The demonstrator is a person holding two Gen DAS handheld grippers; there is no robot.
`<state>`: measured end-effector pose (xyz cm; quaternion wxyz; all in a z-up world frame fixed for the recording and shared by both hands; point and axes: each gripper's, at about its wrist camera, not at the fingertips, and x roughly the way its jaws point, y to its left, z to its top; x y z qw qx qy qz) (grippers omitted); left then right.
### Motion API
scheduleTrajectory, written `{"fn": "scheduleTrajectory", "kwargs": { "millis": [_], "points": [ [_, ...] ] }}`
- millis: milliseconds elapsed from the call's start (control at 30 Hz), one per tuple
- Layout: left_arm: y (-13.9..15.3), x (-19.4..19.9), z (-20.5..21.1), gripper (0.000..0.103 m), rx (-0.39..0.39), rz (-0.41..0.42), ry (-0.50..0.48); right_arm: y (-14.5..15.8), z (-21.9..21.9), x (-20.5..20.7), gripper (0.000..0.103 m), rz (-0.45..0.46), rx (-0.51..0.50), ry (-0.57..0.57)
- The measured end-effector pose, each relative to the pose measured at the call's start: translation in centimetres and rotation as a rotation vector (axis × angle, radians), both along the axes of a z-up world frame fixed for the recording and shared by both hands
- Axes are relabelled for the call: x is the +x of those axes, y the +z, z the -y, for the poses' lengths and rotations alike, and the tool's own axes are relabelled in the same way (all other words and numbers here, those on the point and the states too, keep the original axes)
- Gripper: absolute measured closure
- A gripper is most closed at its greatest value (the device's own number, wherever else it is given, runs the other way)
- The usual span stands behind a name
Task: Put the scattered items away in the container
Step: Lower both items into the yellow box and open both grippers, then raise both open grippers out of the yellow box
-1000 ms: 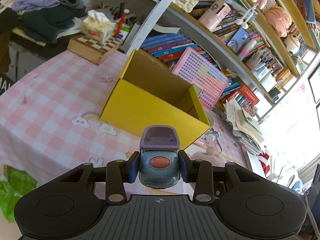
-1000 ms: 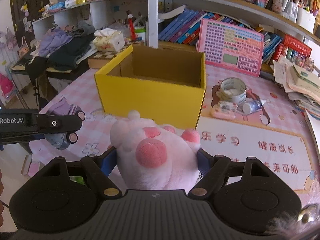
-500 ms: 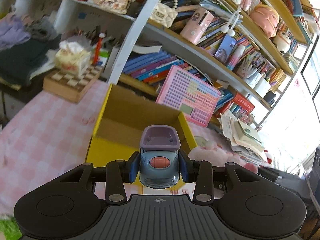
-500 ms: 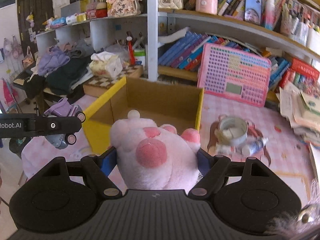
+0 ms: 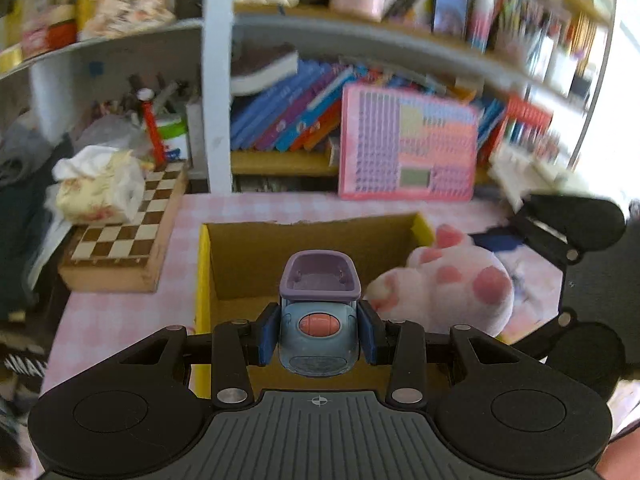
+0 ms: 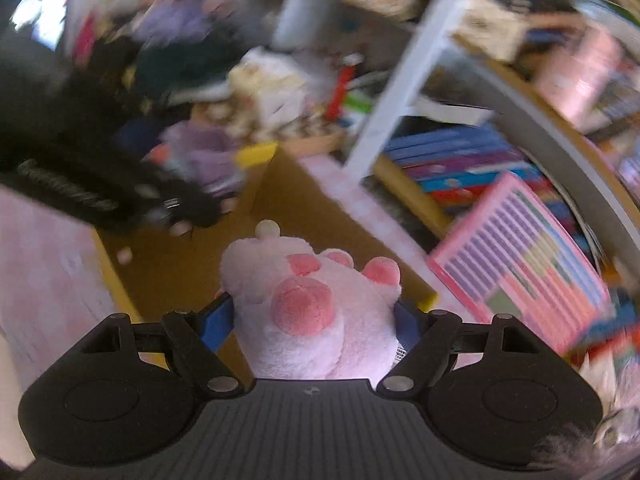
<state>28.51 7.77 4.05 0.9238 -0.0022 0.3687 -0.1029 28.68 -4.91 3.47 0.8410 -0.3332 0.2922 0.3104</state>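
The left gripper [image 5: 319,334] clamps a small blue-grey and purple plastic toy [image 5: 318,312] above the open yellow cardboard box [image 5: 202,280]; the right gripper [image 6: 314,320] clasps a pink plush paw [image 6: 308,312] over the same box's opening.

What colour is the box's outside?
Yellow; the box shows it best in the left wrist view, brown cardboard inside.

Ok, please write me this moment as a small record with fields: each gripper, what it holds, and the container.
left gripper: shut on a small grey-blue plastic toy car with a purple top, over the box opening
right gripper: shut on a pink plush paw toy, above the box
container: yellow cardboard box with brown inside, open top; the visible inside is bare
table: pink checked cloth
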Motion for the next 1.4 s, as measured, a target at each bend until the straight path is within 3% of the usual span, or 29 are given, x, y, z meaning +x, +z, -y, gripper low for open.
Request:
{"fn": "scheduleTrajectory", "kwargs": {
  "millis": [267,633,867,933,1067,1167,1400],
  "points": [
    [-3.7,6.9,2.9,0.064,0.223,-0.156,-0.086,-4.7,-3.2,5.1,0.024,-0.012,-0.284,0.282],
    [-8.1,10.8,3.5,0.064,0.349,-0.309,-0.104,-8.5,-4.1,8.7,0.020,-0.129,-0.441,0.384],
    [-8.9,10.9,3.9,0.061,0.367,-0.323,-0.112,-8.8,-3.5,9.2,0.016,-0.124,-0.425,0.388],
    [-8.7,10.8,4.0,0.048,0.369,-0.314,-0.113,-8.8,-3.5,9.2,0.015,-0.111,-0.421,0.383],
    [-8.0,10.1,4.0,0.036,0.369,-0.271,-0.107,-8.0,-3.4,8.7,0.014,-0.066,-0.392,0.368],
    [-6.8,9.2,3.9,0.029,0.357,-0.228,-0.087,-6.4,-3.2,8.2,0.012,-0.039,-0.339,0.351],
    [-2.7,5.5,3.0,0.026,0.301,-0.118,-0.059,-1.3,-1.5,5.8,0.010,-0.002,-0.197,0.270]
  ]
}}
